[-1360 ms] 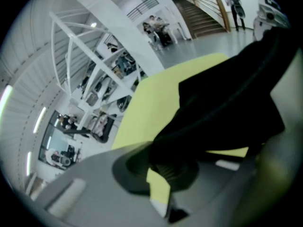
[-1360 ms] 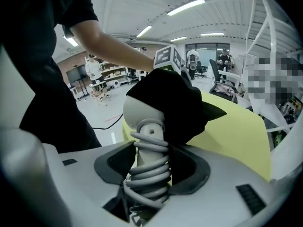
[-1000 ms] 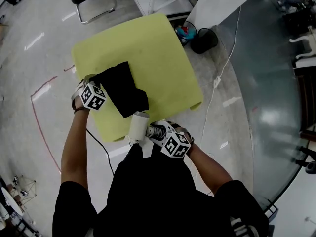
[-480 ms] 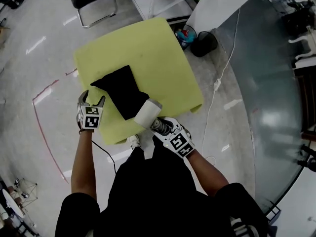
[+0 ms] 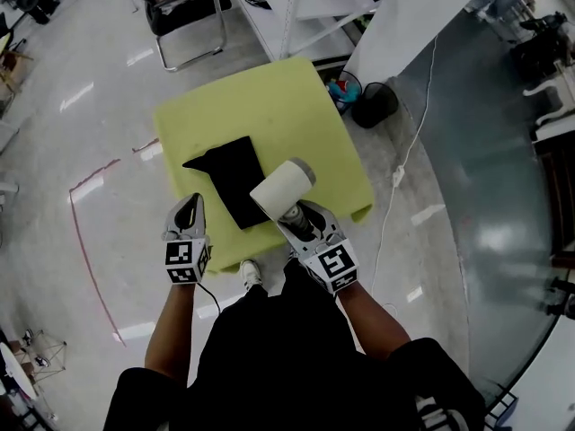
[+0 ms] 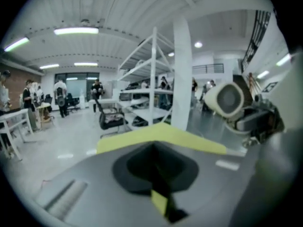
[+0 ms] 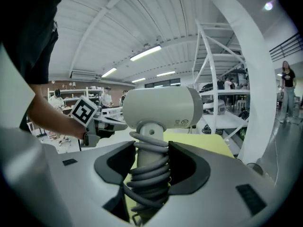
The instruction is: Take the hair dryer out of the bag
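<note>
The white hair dryer (image 5: 281,185) hangs in the air over the near edge of the yellow table (image 5: 269,106), clear of the black bag (image 5: 235,173), which lies flat on the tabletop. My right gripper (image 5: 301,221) is shut on the dryer's handle. In the right gripper view, the grey cord (image 7: 149,174) is coiled round that handle between the jaws of the right gripper (image 7: 149,167), below the dryer's body (image 7: 161,108). My left gripper (image 5: 189,215) is shut and empty, off the table's near left edge. The left gripper view shows its own closed jaws (image 6: 154,167) and the dryer (image 6: 227,100) to the right.
A black chair (image 5: 184,12) and white shelving (image 5: 305,7) stand beyond the table. A black bin (image 5: 375,104) sits at the table's far right corner, and a white cable (image 5: 404,151) runs across the floor. Several people (image 6: 59,96) stand far off.
The left gripper let go of the bag, opened, drew back off the table and shut. The right gripper lifted the hair dryer up and away from the bag.
</note>
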Demonstrator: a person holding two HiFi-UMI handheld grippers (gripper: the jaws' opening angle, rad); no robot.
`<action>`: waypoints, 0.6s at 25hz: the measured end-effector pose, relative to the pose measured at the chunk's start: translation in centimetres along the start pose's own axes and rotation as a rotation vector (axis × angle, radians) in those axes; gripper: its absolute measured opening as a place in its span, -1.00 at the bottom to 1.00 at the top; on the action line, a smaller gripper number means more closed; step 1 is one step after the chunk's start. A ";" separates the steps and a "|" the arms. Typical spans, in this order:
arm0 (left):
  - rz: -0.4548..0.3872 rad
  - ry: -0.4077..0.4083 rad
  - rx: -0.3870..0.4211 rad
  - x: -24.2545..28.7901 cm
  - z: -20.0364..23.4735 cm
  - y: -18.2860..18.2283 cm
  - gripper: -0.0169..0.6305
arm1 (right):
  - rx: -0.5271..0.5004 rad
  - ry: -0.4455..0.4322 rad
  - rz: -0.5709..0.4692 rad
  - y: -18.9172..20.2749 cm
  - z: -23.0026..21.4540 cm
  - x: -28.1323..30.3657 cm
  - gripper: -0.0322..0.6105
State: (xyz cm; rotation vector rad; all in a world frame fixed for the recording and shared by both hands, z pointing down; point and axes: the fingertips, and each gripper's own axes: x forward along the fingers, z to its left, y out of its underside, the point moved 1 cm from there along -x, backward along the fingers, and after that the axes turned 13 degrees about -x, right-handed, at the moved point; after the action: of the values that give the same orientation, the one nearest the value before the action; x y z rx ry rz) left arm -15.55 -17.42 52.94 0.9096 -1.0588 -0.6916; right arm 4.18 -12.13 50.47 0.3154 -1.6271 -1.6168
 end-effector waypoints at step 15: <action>-0.162 0.253 -0.095 -5.0 -8.0 -7.4 -0.93 | -0.024 0.205 -0.265 -12.2 -0.9 -2.1 -0.24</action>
State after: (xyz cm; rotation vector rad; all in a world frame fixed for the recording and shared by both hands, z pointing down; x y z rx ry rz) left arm -10.21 -14.40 42.61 0.9786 -0.7280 -0.7333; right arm 1.87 -13.16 38.34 0.6853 -1.4552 -1.7339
